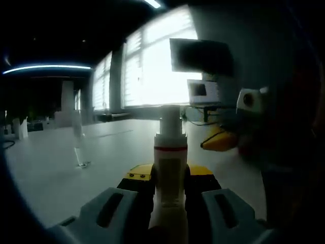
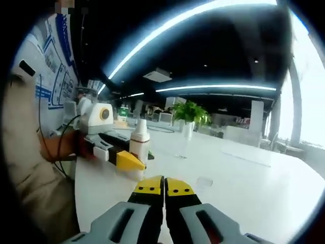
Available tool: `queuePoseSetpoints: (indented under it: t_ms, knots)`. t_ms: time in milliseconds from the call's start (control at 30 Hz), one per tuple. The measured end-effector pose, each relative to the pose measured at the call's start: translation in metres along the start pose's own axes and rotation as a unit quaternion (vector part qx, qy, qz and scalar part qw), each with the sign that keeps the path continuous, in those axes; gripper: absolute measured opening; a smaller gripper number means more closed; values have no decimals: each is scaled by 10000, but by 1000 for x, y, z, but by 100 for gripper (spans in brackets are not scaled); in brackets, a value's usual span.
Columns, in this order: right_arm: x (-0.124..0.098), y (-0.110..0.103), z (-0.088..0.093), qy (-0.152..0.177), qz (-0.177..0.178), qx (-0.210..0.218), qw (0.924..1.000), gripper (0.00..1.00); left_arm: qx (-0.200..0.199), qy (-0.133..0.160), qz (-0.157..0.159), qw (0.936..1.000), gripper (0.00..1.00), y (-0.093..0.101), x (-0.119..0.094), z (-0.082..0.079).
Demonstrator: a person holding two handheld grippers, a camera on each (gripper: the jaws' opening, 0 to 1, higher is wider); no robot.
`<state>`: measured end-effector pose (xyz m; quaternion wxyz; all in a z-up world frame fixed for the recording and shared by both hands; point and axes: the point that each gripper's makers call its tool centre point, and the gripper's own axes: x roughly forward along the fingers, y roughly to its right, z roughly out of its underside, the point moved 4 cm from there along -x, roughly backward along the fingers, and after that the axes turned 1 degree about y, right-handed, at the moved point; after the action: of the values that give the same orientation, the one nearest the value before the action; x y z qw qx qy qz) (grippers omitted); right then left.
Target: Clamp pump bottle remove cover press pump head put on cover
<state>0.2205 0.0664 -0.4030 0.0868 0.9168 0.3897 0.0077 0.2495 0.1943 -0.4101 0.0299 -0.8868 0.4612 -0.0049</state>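
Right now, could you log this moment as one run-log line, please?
left gripper: shut on pump bottle, upright | right gripper: shut, empty | clear cover: off, standing on table

**Left clamped, right closed up**

Left gripper [image 1: 170, 190] has its jaws squeezed in tight on a pump bottle [image 1: 170, 152], holding it upright. Right gripper [image 2: 164, 189] hangs over the surface [image 2: 244, 183] with its jaws pressed together, nothing between them. Person's forearm [image 2: 30, 168] reaches in beside it.

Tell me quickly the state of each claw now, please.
Left claw: closed on the pump bottle.
Right claw: closed, holding nothing.
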Motion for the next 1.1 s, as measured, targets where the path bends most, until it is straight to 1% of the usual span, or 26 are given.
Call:
queuePoseSetpoints:
  t_ms: [67, 167, 267, 533, 633, 833, 967, 1100]
  knots:
    - [0, -3, 1, -27, -45, 57, 10000, 0, 0, -1, 0, 10000, 13, 0, 0, 0]
    - [0, -8, 2, -14, -88, 7, 10000, 0, 6, -1, -1, 10000, 13, 0, 0, 0]
    - [0, -8, 5, -65, -160, -50, 9998, 0, 6, -1, 1, 10000, 13, 0, 0, 0]
    - [0, -12, 5, -36, -127, 61, 9999, 0, 25, -5, 1, 10000, 13, 0, 0, 0]
    - [1, -12, 7, -90, -172, 13, 9998, 0, 29, -8, -3, 10000, 13, 0, 0, 0]
    - [1, -13, 6, -49, -186, 10, 9998, 0, 37, -13, -9, 10000, 14, 0, 0, 0]
    - [2, -17, 7, -97, -314, -45, 9994, 0, 42, -15, -9, 10000, 13, 1, 0, 0]
    - [2, -17, 8, -110, -304, -78, 9994, 0, 35, -19, -11, 10000, 14, 0, 0, 0]
